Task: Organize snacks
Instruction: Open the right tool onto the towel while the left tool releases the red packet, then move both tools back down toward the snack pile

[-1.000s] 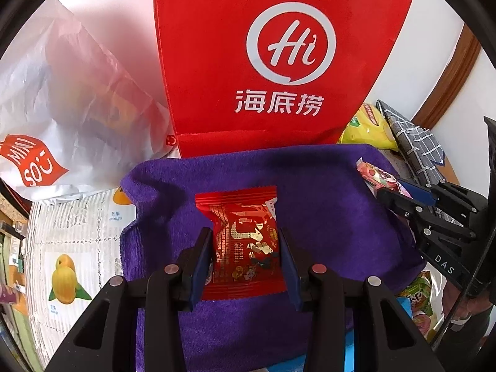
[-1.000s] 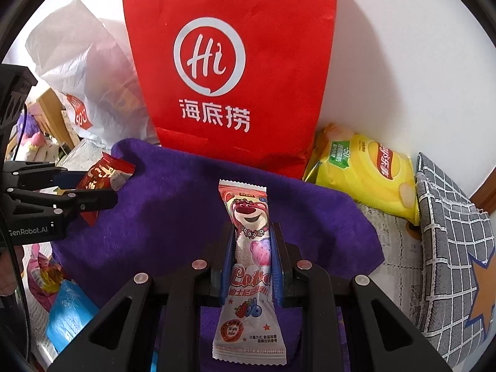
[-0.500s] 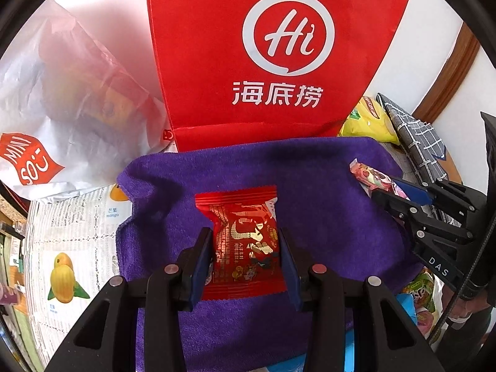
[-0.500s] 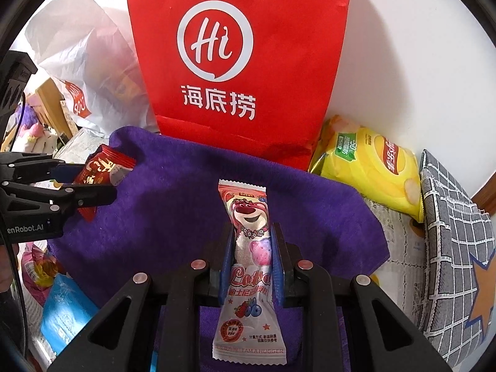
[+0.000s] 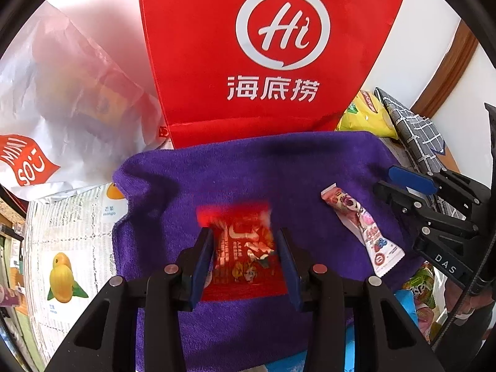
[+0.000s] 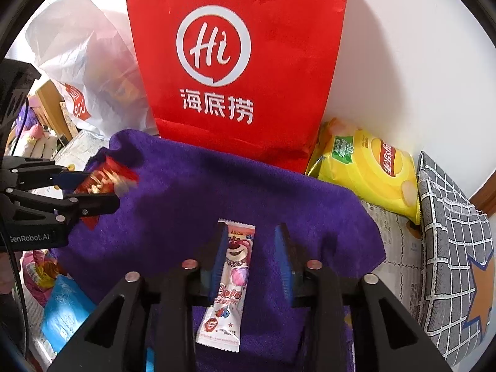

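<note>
A red snack packet [image 5: 245, 254] sits between the fingers of my left gripper [image 5: 245, 248], blurred; the jaws have spread and no longer press it. It also shows in the right wrist view [image 6: 102, 183]. A pink bear snack bar [image 6: 231, 276] lies on the purple cloth [image 6: 192, 198] between the open fingers of my right gripper [image 6: 251, 260]. The bar also shows in the left wrist view [image 5: 362, 235], lying on the cloth [image 5: 279, 167] beside the right gripper [image 5: 412, 192].
A red Hi paper bag [image 5: 266, 52] stands behind the cloth against the wall. A white plastic bag [image 5: 62, 99] is at the left. A yellow chip bag [image 6: 369, 167] and a grey checked cushion [image 6: 452, 248] are at the right. More snack packs [image 6: 62, 307] lie at the front.
Both grippers opened. The pink bar dropped from my right gripper onto the cloth. The red packet is loose and moving between my left fingers.
</note>
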`<state>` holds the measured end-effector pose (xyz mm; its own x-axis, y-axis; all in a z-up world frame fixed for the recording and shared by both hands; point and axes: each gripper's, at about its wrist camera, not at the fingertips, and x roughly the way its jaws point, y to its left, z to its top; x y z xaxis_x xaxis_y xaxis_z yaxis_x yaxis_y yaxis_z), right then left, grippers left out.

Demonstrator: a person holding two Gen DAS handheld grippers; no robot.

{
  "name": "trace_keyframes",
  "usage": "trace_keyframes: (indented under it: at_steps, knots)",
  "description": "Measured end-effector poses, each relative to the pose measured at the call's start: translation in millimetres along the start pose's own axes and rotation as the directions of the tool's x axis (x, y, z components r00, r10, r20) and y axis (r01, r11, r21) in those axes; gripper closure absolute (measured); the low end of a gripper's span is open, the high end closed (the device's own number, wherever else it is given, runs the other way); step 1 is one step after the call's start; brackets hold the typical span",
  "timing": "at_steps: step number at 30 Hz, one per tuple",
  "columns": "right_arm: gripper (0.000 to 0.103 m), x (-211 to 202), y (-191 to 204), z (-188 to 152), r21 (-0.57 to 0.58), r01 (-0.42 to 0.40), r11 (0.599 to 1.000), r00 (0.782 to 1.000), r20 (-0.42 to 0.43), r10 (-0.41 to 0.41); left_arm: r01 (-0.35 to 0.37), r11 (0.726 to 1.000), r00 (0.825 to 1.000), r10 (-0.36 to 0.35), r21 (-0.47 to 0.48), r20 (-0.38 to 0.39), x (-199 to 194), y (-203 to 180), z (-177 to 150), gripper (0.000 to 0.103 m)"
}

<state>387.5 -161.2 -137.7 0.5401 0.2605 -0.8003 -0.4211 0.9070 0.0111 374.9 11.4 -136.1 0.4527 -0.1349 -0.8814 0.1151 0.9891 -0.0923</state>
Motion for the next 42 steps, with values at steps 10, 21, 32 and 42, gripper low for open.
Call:
trace_keyframes:
  at_steps: [10, 21, 32, 42]
  knots:
    - [0.046, -35.5, 7.2, 11.8, 0.023, 0.037, 0.999, 0.997, 0.063, -0.038, 0.000, 1.000, 0.998, 0.000, 0.006, 0.059, -33.7, -1.4, -0.7, 0.048]
    - [0.040, -101.3, 35.1, -8.9, 0.047, 0.031, 0.998, 0.986, 0.161, -0.039, -0.053, 0.997, 0.982, 0.044, 0.047, 0.185, -111.4, -8.1, -25.5, 0.048]
    - [0.037, -176.3, 58.0, -63.2, 0.058, 0.108, 0.992, 0.967, 0.226, -0.119, -0.092, 0.996, 0.967, 0.086, 0.012, 0.238, -172.9, -13.4, -87.5, 0.048]
    - [0.037, -221.8, 72.0, -109.3, 0.074, 0.018, 0.997, 0.970, 0.240, -0.035, -0.068, 0.997, 0.971, 0.076, -0.045, 0.225, -198.2, -19.1, -145.9, 0.048]
